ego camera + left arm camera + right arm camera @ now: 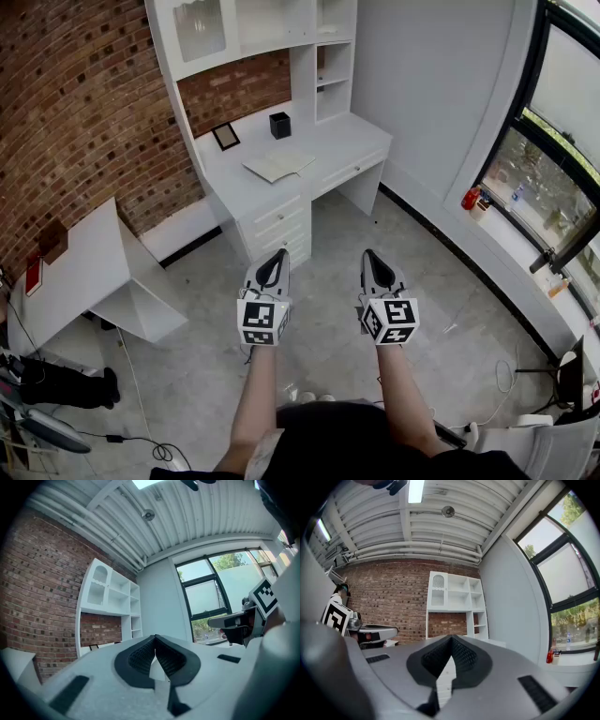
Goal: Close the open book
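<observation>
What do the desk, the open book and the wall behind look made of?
Desk: probably painted wood or laminate, smooth white, panelled drawers. Open book: paper, pale matte pages. Wall: red-brown brick, rough, pale mortar lines; possibly veneer.

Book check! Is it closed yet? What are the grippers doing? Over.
Left gripper and right gripper shut, empty, well short of the desk. Book lying open, untouched. Black container and picture frame behind it, apart.

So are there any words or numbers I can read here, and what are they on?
No text can be read anywhere.
The open book: pages too small to read.
The picture frame: too small to read.
Cubes on the left gripper and right gripper: black-and-white square patterns, no letters.
</observation>
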The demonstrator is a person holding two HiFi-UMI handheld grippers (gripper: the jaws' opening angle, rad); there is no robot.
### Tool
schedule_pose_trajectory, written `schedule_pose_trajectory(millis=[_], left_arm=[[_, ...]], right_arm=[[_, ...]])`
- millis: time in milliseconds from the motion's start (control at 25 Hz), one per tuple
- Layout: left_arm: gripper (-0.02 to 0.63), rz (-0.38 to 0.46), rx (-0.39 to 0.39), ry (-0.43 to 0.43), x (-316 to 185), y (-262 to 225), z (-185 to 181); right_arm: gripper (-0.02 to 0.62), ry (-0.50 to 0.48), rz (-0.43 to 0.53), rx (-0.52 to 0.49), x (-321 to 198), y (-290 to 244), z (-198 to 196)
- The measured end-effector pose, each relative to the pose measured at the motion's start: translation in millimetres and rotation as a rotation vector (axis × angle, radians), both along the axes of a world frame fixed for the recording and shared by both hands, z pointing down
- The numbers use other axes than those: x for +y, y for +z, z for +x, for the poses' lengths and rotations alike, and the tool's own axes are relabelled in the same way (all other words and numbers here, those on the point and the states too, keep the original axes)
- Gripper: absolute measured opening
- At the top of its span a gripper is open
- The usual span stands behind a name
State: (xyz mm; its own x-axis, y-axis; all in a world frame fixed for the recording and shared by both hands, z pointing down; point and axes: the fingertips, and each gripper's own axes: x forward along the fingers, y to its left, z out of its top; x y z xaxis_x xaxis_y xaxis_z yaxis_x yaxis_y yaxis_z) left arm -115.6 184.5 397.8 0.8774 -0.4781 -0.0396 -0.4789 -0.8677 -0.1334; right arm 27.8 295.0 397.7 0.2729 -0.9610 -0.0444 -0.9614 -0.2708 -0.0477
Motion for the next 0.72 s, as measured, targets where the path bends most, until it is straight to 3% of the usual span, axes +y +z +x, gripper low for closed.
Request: schedule_pose_trajectory(millis=[720], left_arm=[[0.009,-0.027,-0.010,0.013,-4.0,11.2,-0.4]], right_arm=[[-0.002,-0.033,0.003,-0.020,-5.4,4.4,-3.5]])
